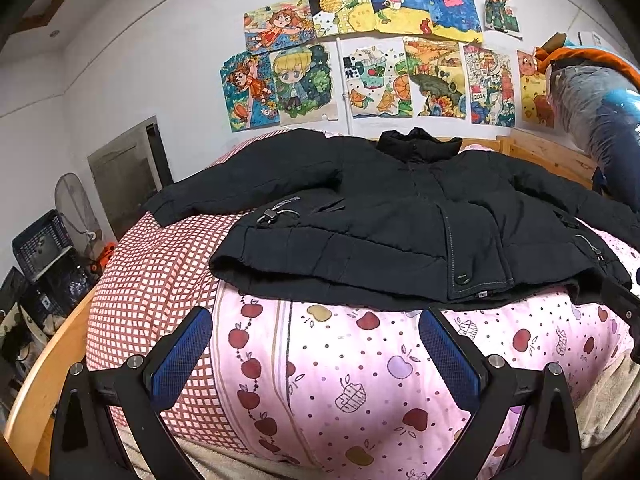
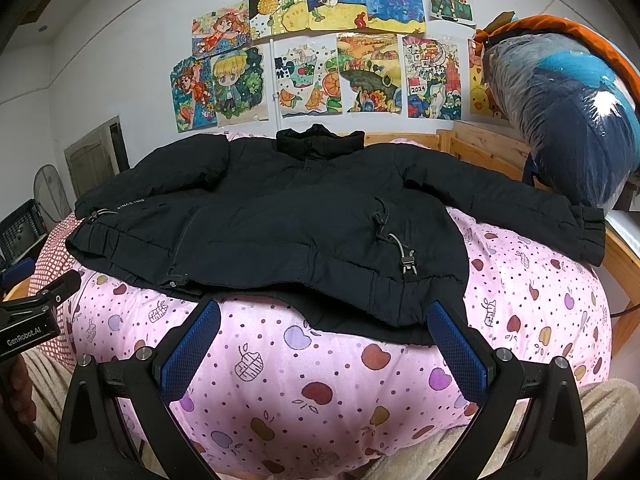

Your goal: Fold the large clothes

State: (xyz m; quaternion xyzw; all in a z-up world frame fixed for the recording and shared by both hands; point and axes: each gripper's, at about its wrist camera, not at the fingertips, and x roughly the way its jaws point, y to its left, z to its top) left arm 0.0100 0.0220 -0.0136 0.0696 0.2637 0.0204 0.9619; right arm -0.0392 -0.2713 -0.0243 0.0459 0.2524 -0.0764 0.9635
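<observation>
Hovering over the near edge of the bed, we've got both tools poised and nothing in hand. Our left gripper (image 1: 316,354) has its blue pads spread wide apart over the pink apple-print quilt (image 1: 340,380), empty between them. Our right gripper (image 2: 324,354) is the same story: pads parted, only quilt showing in the gap.

Straight ahead of both lies the black jacket (image 1: 400,216), spread flat and front-up on the quilt, collar (image 1: 418,144) at the far end toward the wall of drawings (image 1: 360,48), hem (image 2: 280,304) nearest us. So the body runs away from us, while the sleeves stretch crosswise. The left sleeve (image 1: 240,184) reaches out ahead and left of our left gripper, over the red checked cover (image 1: 160,272); the right sleeve (image 2: 520,208) runs ahead and right of our right gripper, its cuff toward the wooden bed frame (image 2: 480,140).

That's the relation we judge the next move turns on: hem just beyond the fingertips, each sleeve on its own gripper's side. Neither tool touches cloth yet, though the right gripper's right pad sits very close to the hem's edge. The right one looks a shade nearer the garment.

Our call: folding hasn't started. Each sleeve wants carrying inward across the chest, so each gripper would likely go forward and outward to its own sleeve. Padded fabric like this may spring back, we'd guess.
</observation>
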